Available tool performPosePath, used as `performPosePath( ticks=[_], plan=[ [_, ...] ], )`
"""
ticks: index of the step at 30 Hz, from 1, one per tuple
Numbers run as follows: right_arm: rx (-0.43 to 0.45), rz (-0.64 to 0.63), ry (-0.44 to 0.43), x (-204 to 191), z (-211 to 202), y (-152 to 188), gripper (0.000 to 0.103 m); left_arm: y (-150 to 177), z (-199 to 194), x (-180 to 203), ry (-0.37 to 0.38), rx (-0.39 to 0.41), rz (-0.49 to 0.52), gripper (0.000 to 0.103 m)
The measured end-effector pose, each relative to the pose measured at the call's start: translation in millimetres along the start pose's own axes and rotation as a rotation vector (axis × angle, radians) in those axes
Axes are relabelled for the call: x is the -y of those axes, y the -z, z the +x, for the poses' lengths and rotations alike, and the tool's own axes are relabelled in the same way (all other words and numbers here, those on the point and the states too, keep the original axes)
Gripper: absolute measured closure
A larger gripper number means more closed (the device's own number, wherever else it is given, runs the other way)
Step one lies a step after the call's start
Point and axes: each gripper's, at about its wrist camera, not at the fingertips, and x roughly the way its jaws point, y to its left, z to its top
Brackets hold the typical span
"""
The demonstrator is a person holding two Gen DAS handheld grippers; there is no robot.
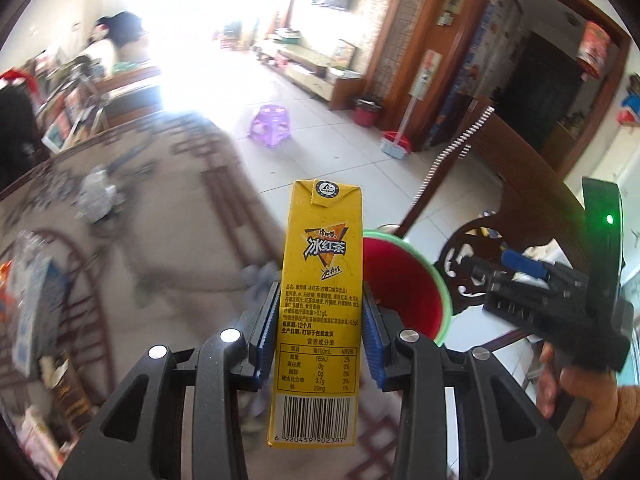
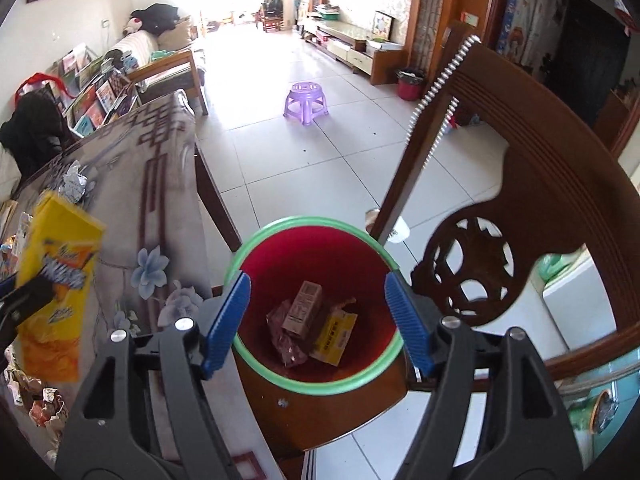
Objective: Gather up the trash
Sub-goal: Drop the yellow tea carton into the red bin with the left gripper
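Observation:
My left gripper [image 1: 321, 296] is shut on a tall yellow iced-tea carton [image 1: 320, 248], which stands upright between the blue pads. Just behind it to the right is a red bin with a green rim [image 1: 436, 276]. In the right wrist view my right gripper [image 2: 318, 284] hangs open over that bin's rim [image 2: 312, 222], with nothing between its fingers. A brown carton [image 2: 303, 310], a yellow box [image 2: 336, 334] and a dark red wrapper [image 2: 286, 340] lie on the bin's bottom. The yellow carton [image 2: 56, 280] shows at the left, above the table.
The bin stands on a carved wooden chair [image 2: 540, 208] beside the patterned table [image 2: 160, 184]. On the table lie a crumpled paper ball [image 2: 76, 180] and torn wrappers [image 2: 36, 400] at the near left. A purple stool [image 2: 306, 100] stands on the tiled floor beyond.

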Motion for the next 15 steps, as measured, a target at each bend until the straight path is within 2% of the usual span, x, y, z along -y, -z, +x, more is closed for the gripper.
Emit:
performPosePath(
  ticks=[6,11,12,13,14,15],
  plan=[
    [-0.024,0.07,0.024,28,-9,18,0.035,-15,44,53,0.098,-0.014,0.118,0.068],
    [-0.013,0.112,0.056,47,-21,24,0.035,-22,72,71,0.121,-0.04,0.112,0.066],
    [-0.011,0.118,0.061,49,-23,26,0.035,-23,77,74,0.116,-0.043,0.118,0.059],
    [-0.01,0.122,0.065,51,-24,27,0.035,-24,79,76,0.107,-0.046,0.124,0.04],
    [-0.011,0.127,0.068,53,-26,29,0.035,-25,79,77,0.095,-0.04,0.128,0.035],
    [-0.012,0.129,0.07,53,-28,31,0.035,-24,76,77,0.086,-0.027,0.128,0.034]
  ],
)
